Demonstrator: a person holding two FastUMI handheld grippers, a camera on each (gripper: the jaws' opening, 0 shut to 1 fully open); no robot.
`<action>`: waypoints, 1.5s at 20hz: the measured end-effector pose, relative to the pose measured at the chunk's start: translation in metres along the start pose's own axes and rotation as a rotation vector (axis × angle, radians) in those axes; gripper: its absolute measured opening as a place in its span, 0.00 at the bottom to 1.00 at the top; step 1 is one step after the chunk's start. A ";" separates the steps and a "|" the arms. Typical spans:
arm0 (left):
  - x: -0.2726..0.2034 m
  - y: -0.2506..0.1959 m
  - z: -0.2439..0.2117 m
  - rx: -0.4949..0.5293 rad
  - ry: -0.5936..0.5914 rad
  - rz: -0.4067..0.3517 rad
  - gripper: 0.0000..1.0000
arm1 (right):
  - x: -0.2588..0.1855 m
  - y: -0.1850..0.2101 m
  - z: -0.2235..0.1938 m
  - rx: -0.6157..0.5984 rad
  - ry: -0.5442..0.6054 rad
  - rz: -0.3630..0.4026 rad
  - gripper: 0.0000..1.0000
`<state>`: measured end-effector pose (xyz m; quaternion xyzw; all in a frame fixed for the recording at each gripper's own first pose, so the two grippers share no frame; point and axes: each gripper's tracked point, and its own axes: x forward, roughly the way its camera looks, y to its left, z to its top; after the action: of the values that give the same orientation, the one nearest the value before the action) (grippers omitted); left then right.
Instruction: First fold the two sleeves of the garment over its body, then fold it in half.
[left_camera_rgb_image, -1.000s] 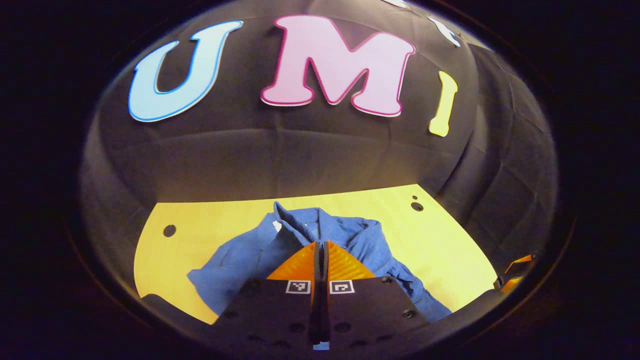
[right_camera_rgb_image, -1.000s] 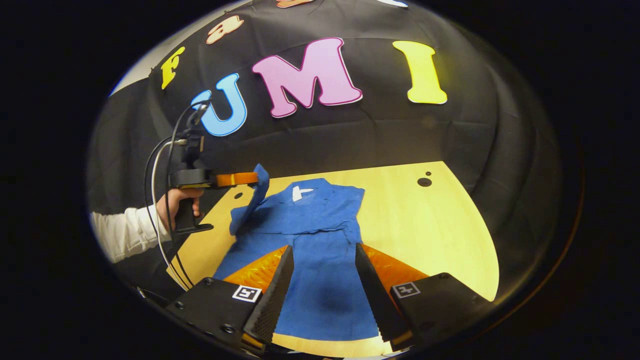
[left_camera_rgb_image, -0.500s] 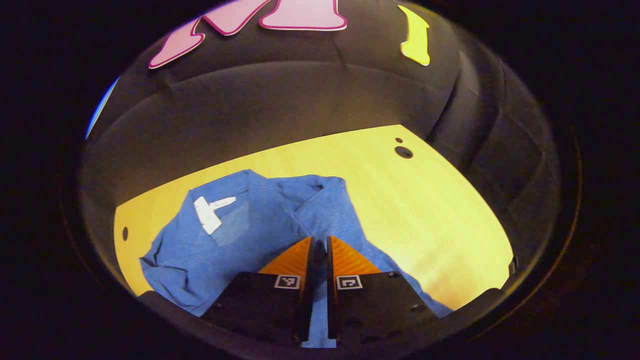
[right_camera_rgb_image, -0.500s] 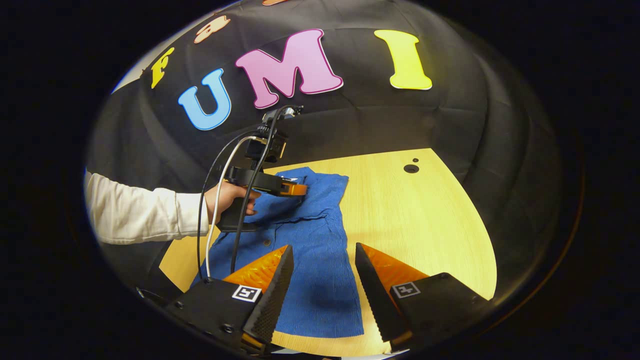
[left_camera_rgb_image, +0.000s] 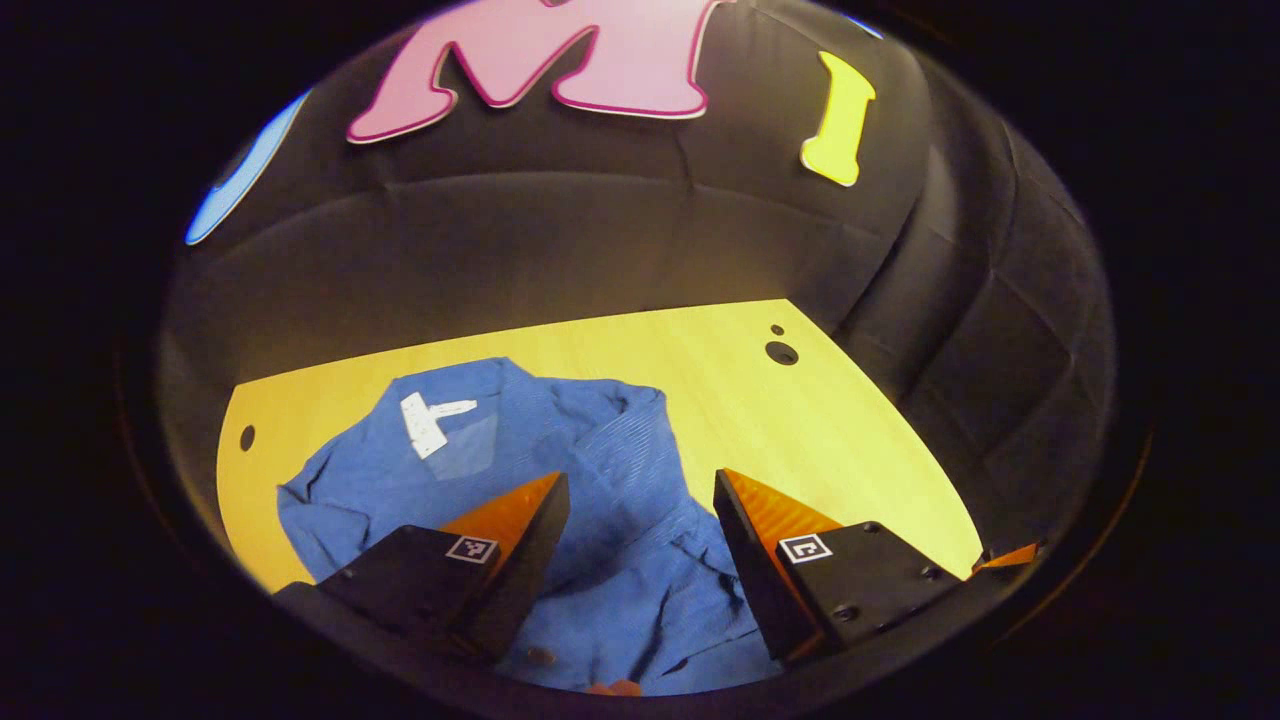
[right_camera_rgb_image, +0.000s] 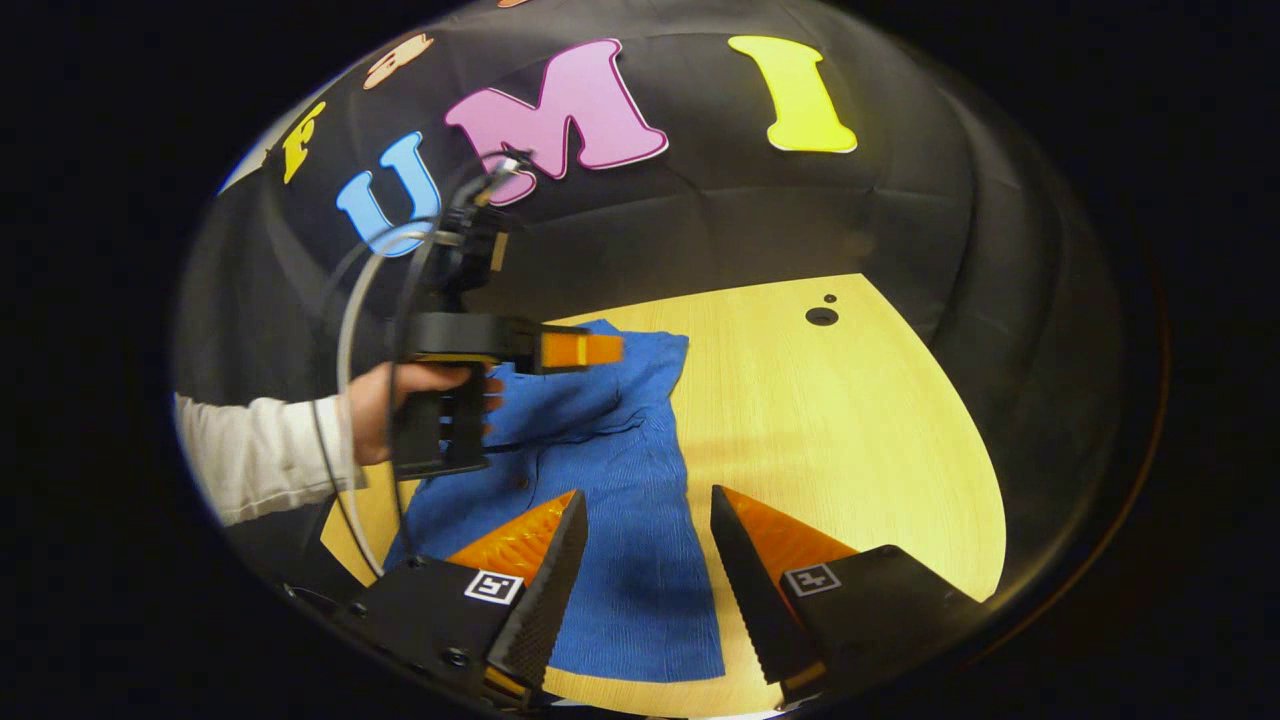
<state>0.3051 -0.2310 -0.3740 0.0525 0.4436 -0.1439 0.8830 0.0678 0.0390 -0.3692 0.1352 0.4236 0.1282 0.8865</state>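
Two grippers, both with jaws spread wide and holding nothing: the left gripper (left_camera_rgb_image: 640, 495) hovers over the blue garment (left_camera_rgb_image: 600, 500), whose cloth lies between and ahead of its jaws on the desk (left_camera_rgb_image: 800, 420); the right gripper (right_camera_rgb_image: 640, 515) hangs over the lower body. The freshly laid sleeve looks rumpled, so it may spring open if a finger snags it

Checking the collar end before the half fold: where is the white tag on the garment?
In the left gripper view, the white tag lies on the blue garment near its far left edge, beyond the open left claw.
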 end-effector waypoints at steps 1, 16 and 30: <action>-0.023 0.019 -0.021 -0.029 0.029 0.034 0.85 | 0.005 -0.001 -0.005 -0.001 0.011 -0.021 0.80; -0.233 0.206 -0.375 -0.360 0.371 0.504 0.85 | -0.005 -0.008 -0.172 -0.062 0.329 -0.243 0.99; -0.219 0.163 -0.406 -0.280 0.500 0.274 0.84 | -0.017 -0.027 -0.235 0.002 0.545 -0.312 0.92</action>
<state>-0.0812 0.0590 -0.4488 0.0235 0.6512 0.0563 0.7564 -0.1236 0.0393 -0.5083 0.0300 0.6612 0.0216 0.7493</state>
